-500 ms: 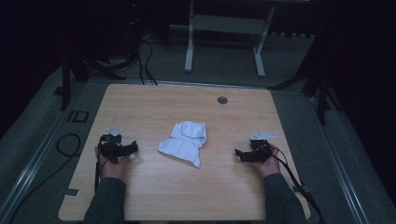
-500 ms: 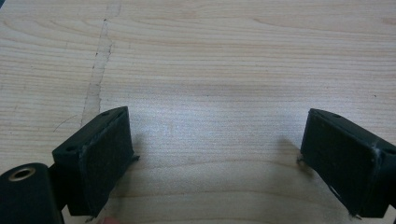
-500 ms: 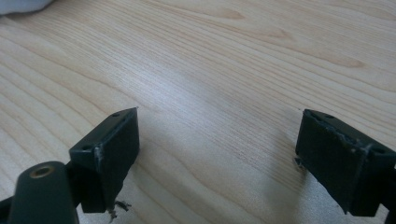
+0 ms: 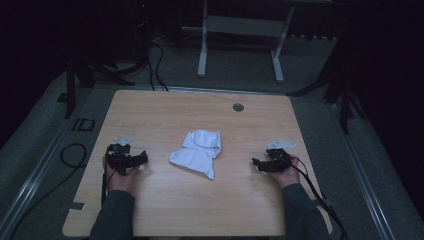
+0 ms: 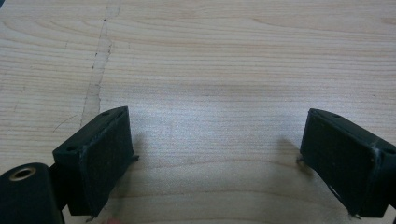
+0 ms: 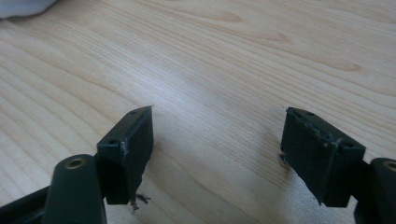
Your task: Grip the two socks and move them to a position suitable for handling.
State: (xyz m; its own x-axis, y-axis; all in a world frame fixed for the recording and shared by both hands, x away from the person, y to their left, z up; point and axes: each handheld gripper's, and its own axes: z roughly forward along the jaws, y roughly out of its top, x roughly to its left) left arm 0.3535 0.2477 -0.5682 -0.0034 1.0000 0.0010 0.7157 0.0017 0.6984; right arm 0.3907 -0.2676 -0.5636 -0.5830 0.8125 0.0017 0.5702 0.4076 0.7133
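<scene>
Two grippers, left and right, jaws wide, empty; white cloth between, apart.

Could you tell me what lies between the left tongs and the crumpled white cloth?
Only bare wooden tabletop separates left tongs from crumpled white cloth, in the high view.

left claw gaping, right claw gaping

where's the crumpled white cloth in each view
High view: the crumpled white cloth lies mid-table, between both grippers.
Left gripper view: not in it.
Right gripper view: a pale edge of it at the top left corner.
Shared landmark: the light wooden tabletop under everything.
</scene>
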